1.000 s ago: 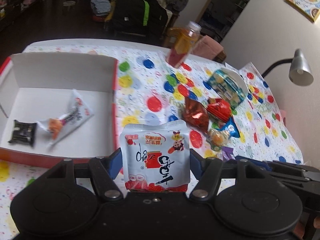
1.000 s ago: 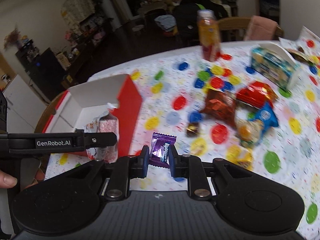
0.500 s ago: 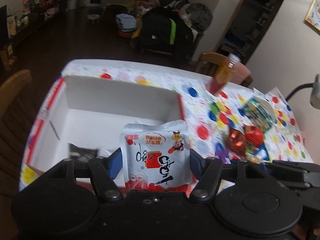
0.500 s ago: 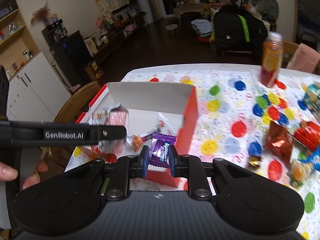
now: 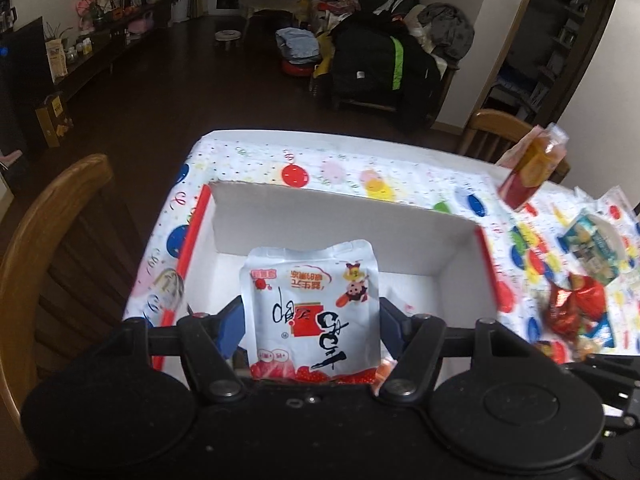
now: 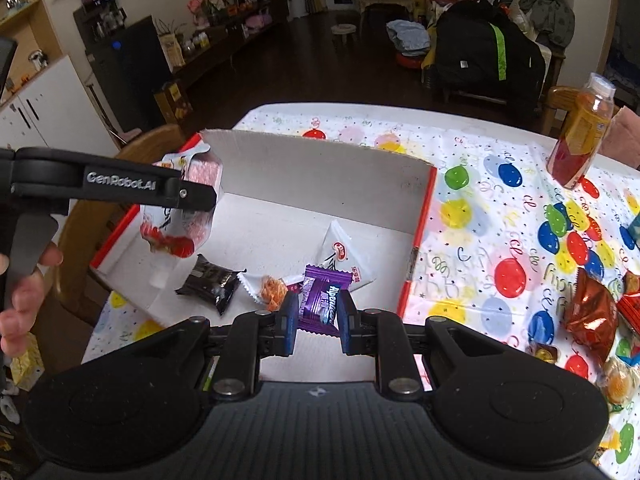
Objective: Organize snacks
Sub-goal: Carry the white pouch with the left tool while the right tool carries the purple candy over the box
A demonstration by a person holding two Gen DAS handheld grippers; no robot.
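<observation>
The left tool (image 5: 310, 320) grips a white snack pouch (image 5: 312, 308) with red and black print between its blue pads, holding it upright above the open white box (image 5: 344, 216) with red edges. In the right wrist view the same pouch (image 6: 180, 208) hangs over the box's left part, clear of the floor of the box (image 6: 320, 172), with a hand (image 6: 24, 280) on the left tool's handle at the left edge.

The right tool (image 6: 316, 316) is clamped on a purple candy wrapper (image 6: 322, 298), held over the near part of the box. Below and beyond it, inside the box, lie a black packet (image 6: 210, 280), a small white wrapper with an orange sweet (image 6: 270, 290) just right of the black packet, and a white triangular sachet (image 6: 338, 250) farther in.

The box sits on the left part of a desk (image 6: 480, 240) covered with a balloon-print cloth. To the right of the box, loose snacks remain on the cloth: a shiny red-brown bag (image 6: 588, 312), a red bag (image 5: 576, 308) and a blue-green pack (image 5: 592, 244). An orange drink bottle (image 6: 580, 136) stands at the far right. A wooden chair (image 5: 48, 248) stands left of the desk.
</observation>
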